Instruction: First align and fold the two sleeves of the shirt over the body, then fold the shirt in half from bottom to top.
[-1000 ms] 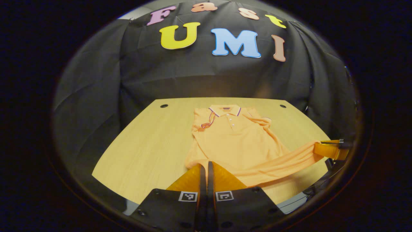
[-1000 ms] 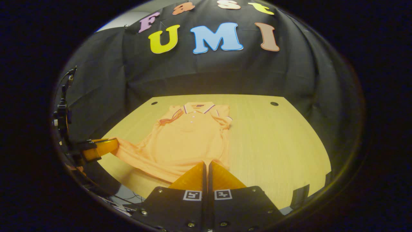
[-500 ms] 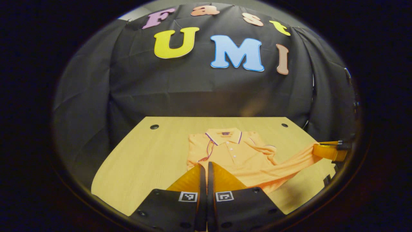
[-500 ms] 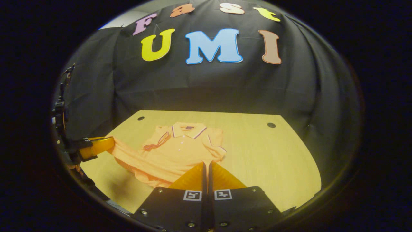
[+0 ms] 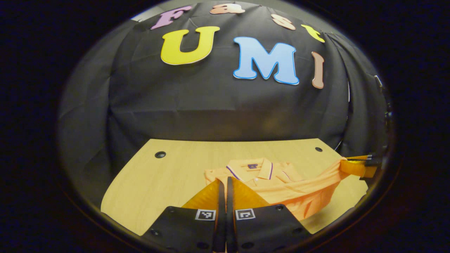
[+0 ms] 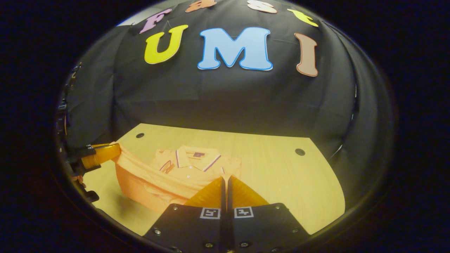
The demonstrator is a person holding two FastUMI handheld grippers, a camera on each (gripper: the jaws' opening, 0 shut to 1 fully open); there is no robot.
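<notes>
Both grippers, the left gripper [image 5: 225,180] and the right gripper [image 6: 225,179], are clenched on the shirt's bottom hem, holding it raised above the collar; the orange shirt [image 6: 165,175] lies on the wooden table [image 6: 288,182].

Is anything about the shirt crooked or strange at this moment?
Nothing is damaged. The orange shirt is mid-fold: both grippers hold its bottom edge, lifted above the wooden table toward the collar. The raised edge sags between them.
</notes>
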